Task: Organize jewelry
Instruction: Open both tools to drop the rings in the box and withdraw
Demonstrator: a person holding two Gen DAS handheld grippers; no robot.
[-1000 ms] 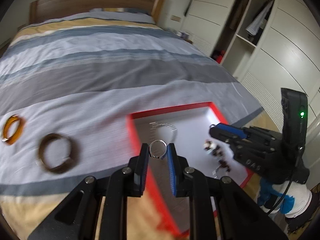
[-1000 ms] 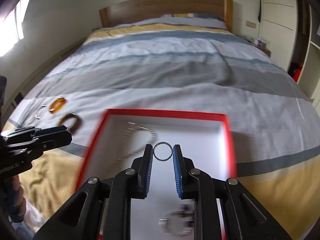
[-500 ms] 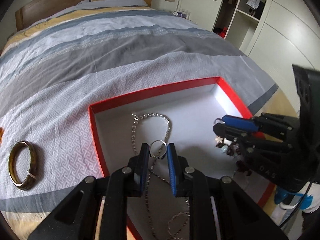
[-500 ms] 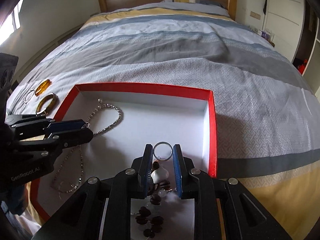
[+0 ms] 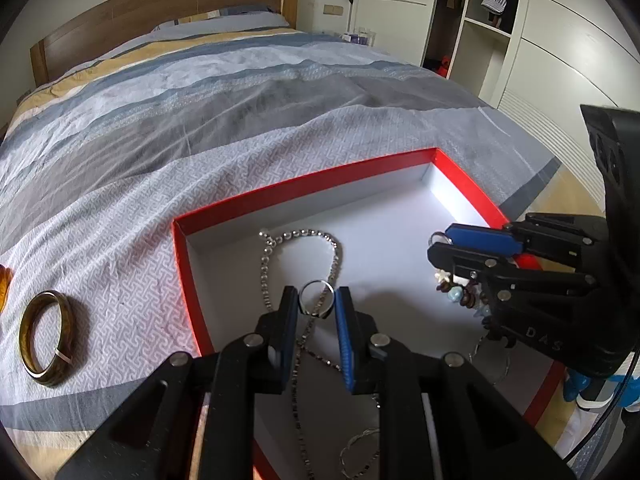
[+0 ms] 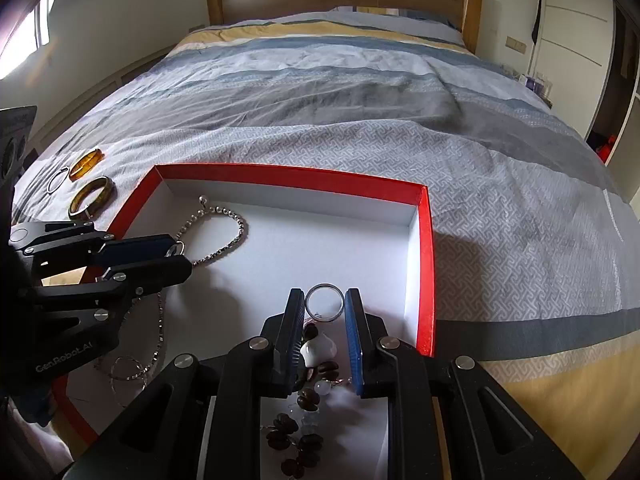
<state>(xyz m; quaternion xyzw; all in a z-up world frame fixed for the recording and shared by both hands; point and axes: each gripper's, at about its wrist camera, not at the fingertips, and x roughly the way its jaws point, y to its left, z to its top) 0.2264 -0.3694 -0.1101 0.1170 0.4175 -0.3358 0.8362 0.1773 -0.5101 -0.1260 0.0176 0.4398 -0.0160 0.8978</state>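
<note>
A red-rimmed white box [image 5: 304, 184] [image 6: 424, 248] lies on the bed. My left gripper [image 5: 317, 300] is shut on a silver ring [image 5: 317, 298] and holds it above the box's left half, over a silver bead chain [image 5: 304, 236] [image 6: 224, 216]. My right gripper [image 6: 325, 303] is shut on a second silver ring [image 6: 325, 303] above the box's right half, over a dark bead bracelet [image 6: 308, 396] [image 5: 460, 296]. Each gripper shows in the other's view, the right [image 5: 440, 242] and the left [image 6: 180, 254].
A brown bangle [image 5: 46, 338] [image 6: 90, 198], an amber bangle [image 6: 86, 164] and a thin silver hoop [image 6: 58, 180] lie on the striped bedspread left of the box. A thin hoop [image 6: 126, 366] lies inside the box. A wardrobe [image 5: 540, 60] stands to the right.
Both grippers have moved in over the box, each still shut on its ring, and have come lower and closer to the box floor.
</note>
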